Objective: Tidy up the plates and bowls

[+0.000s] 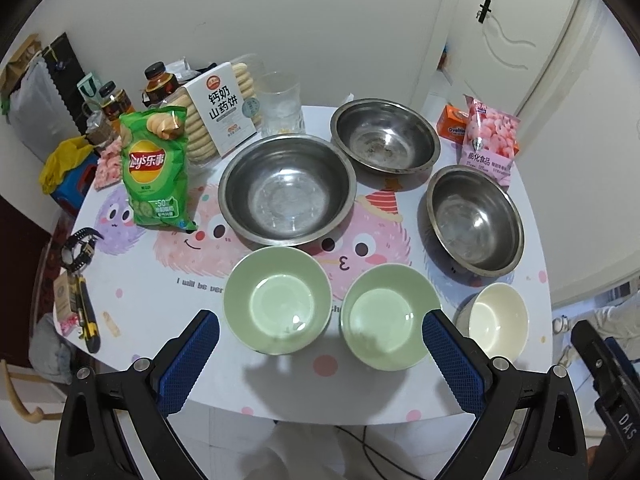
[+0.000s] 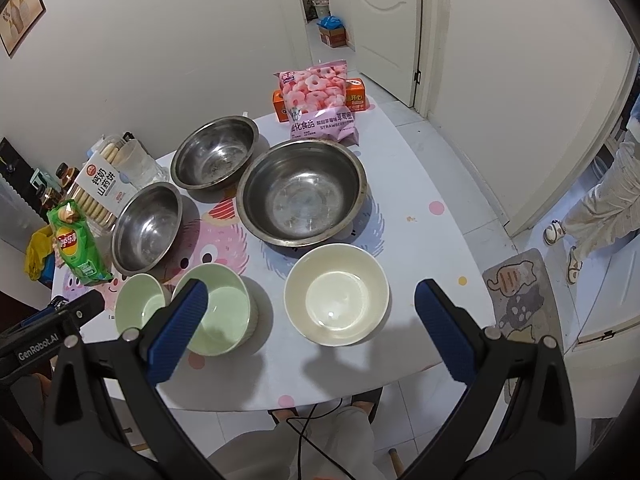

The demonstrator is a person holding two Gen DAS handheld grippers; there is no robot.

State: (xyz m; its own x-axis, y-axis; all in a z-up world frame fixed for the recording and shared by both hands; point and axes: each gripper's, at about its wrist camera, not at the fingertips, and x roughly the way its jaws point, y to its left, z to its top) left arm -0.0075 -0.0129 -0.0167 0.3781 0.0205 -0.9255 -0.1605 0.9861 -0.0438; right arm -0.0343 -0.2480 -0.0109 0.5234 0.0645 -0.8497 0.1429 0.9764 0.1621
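Along the near table edge, two green bowls (image 1: pixel 277 300) (image 1: pixel 390 316) and a cream bowl (image 2: pixel 337 294) sit apart, with three steel bowls (image 1: pixel 287 190) behind them. Left gripper (image 1: pixel 320 354) and right gripper (image 2: pixel 311 330) hover with jaws spread, holding nothing. A rim pinch on glazed ceramic may slip, and nearby bowls risk being knocked off the edge.

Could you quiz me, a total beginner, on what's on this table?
1. How many steel bowls are there?
2. True or false: a bowl is already stacked inside another.
3. Which sits nearest the right hand-held gripper: A green bowl, B cream bowl, C chips bag?

Key:
1. Three: steel bowl left, steel bowl back, steel bowl right.
2. False; the green bowls and cream bowl each stand alone.
3. B.
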